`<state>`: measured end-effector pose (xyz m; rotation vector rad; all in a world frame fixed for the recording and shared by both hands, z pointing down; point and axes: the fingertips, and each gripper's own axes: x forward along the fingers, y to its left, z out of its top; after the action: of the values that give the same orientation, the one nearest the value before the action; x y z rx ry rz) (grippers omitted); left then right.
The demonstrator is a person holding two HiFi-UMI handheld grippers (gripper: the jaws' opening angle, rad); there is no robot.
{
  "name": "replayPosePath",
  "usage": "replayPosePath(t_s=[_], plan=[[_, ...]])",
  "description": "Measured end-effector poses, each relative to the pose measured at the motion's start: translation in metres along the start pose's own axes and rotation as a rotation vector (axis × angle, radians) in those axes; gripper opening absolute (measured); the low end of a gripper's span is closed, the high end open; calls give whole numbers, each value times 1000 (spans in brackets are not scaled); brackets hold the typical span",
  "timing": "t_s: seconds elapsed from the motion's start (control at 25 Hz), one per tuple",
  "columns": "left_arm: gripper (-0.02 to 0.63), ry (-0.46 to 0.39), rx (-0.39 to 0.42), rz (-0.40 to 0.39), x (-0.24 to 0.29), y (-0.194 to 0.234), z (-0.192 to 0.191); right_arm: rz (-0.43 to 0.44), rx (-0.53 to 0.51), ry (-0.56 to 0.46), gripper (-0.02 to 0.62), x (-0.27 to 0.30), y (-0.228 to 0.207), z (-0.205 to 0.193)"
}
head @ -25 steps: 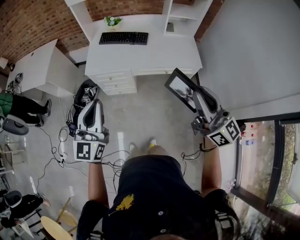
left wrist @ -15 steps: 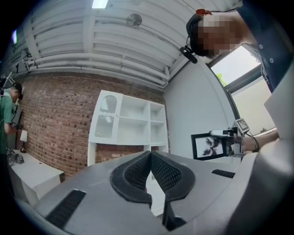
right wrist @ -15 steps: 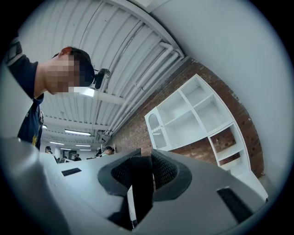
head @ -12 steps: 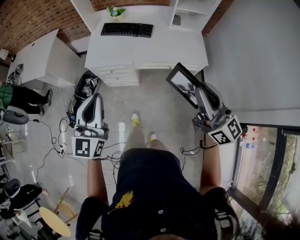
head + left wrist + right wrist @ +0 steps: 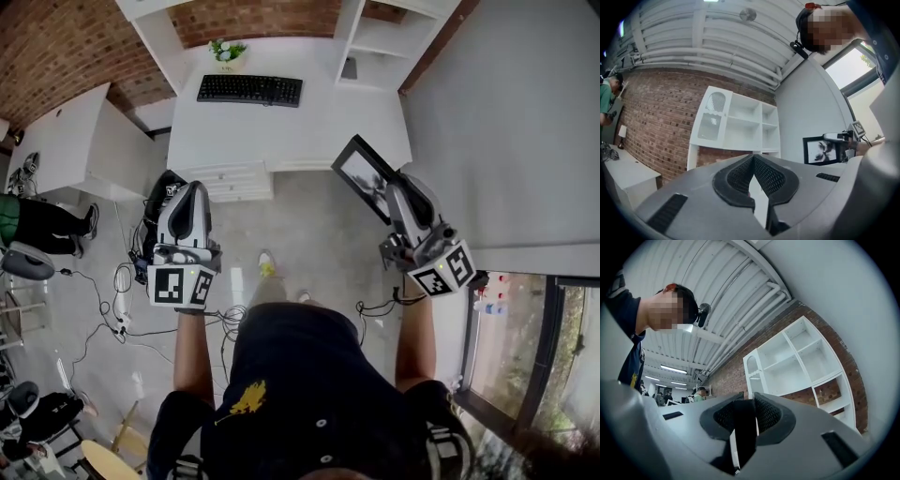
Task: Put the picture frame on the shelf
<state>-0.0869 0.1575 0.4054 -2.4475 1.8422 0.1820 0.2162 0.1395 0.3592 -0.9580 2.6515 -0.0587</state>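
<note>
Your right gripper (image 5: 394, 187) pinches the picture frame (image 5: 360, 172) by one edge, so the frame juts out ahead of its jaws; the shelf (image 5: 382, 39) stands ahead of that gripper, nearer it than your left gripper (image 5: 191, 190), whose jaws are pressed together, empty.

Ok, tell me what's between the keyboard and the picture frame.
Only bare white desk top separates the keyboard from the picture frame, per the head view.
</note>
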Motion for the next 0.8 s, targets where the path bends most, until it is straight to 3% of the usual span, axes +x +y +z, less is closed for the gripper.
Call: replayPosePath(t_s=[0.48, 0.8], plan=[[17, -4, -35, -41, 48, 86, -4, -75, -51, 0, 64, 104, -1, -18], [17, -26, -57, -112, 73, 120, -9, -212, -139, 15, 64, 157, 8, -30]])
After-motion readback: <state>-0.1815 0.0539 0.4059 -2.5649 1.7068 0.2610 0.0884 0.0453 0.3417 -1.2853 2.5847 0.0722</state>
